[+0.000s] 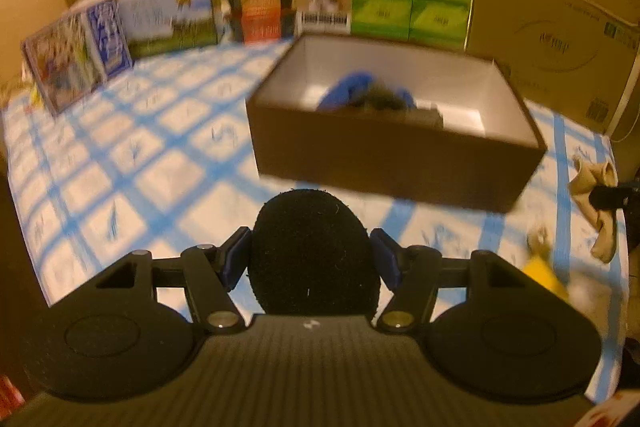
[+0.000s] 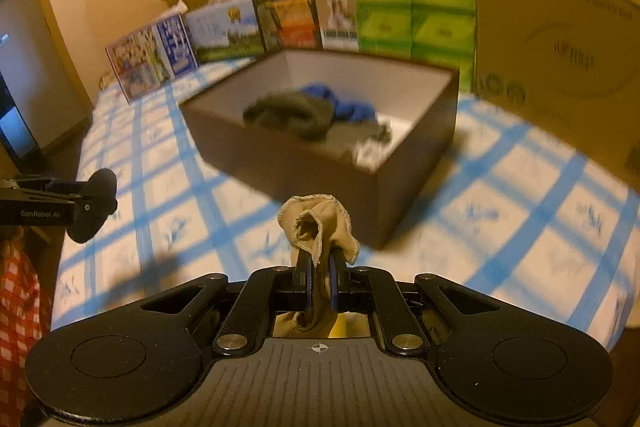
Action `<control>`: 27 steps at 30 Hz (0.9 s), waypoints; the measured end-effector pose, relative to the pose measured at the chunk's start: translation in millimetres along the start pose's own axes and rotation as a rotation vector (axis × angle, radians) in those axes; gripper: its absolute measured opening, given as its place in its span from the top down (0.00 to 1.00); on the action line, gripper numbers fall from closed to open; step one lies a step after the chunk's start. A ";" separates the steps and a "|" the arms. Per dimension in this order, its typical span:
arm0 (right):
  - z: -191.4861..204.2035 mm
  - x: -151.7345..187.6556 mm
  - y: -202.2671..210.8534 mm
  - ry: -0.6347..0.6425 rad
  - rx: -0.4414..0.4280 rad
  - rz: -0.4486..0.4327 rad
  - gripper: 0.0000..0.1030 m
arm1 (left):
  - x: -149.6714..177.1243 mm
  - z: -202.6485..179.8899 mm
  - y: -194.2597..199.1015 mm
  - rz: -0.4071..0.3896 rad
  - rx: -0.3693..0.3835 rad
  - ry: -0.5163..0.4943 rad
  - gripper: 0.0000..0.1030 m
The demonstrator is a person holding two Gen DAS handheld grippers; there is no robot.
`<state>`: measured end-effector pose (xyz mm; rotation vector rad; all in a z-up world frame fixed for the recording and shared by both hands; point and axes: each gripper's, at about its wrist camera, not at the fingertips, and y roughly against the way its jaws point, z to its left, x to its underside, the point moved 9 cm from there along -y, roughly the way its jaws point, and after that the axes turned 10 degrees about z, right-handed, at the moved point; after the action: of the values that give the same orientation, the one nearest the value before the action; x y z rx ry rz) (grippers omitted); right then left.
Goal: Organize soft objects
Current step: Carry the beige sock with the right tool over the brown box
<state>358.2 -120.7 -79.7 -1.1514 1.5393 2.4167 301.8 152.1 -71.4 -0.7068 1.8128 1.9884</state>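
Right wrist view shows my right gripper (image 2: 320, 279) pinched nearly shut on a beige sock (image 2: 320, 227), the cuff bunched above the fingertips and the rest trailing down behind the pads, so it hangs free of the checked cloth (image 2: 520, 195) that covers the bench. I hold it short of the brown box (image 2: 360, 183), which sits toward the far edge of the bench; a grey-green garment (image 2: 292, 115) and a blue one (image 2: 344, 103) already lie inside, so I judge the box to be the collecting place.

In the left wrist view my left gripper (image 1: 314, 259) is about half open, clamped on a black rounded soft thing (image 1: 314, 255), perhaps a rolled sock; its sides bulge against both pads. It faces the box's near wall, apparently waiting its turn. A yellow item (image 1: 544, 271) lies blurred near the bench's right edge, probably next. Cartons (image 1: 412, 3) line the far edge.
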 end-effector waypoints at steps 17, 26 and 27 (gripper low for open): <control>-22.9 -148.5 16.4 0.062 0.046 -0.201 0.92 | -168.2 -13.0 -1.2 -0.190 -0.047 -0.222 0.39; -45.1 -181.7 -26.8 0.046 0.082 -0.134 0.92 | -213.9 -24.9 -46.8 -0.120 -0.050 -0.261 0.39; -48.1 -184.8 -32.5 0.043 0.086 -0.124 0.92 | -216.8 -26.4 -53.5 -0.106 -0.047 -0.263 0.39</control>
<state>531.6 -81.9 -2.5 -1.2505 1.5186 2.2385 511.4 146.9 9.6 -0.5147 1.5496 1.9563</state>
